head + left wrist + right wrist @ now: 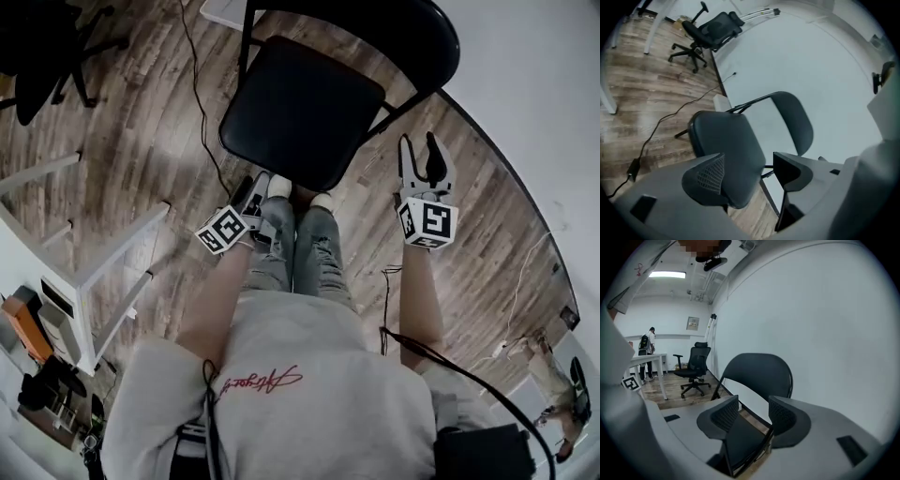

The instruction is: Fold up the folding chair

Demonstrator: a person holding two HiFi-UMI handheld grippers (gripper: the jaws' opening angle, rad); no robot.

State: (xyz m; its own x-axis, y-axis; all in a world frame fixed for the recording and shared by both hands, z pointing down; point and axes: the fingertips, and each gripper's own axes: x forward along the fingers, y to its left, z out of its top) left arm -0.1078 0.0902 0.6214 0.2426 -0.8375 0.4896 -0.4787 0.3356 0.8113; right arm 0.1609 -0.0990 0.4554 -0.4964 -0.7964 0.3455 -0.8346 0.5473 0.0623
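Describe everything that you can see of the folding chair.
The folding chair is black, with a padded-looking seat, a rounded backrest and a thin metal-looking frame. It stands unfolded and upright on the wooden floor, its back near the white wall, right before the person's feet. The left tongs and the right tongs are open and do not touch it.

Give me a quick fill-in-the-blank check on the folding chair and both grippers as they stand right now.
1. The folding chair stands ready to sit on, so it is not yet ____.
2. The left gripper and the right gripper both have their jaws ____, with nothing held.
3. Just beyond the chair's backrest is a plain white ____.
4. The floor under the chair is laid in ____ planks.

Missing words: folded; open; wall; wood.
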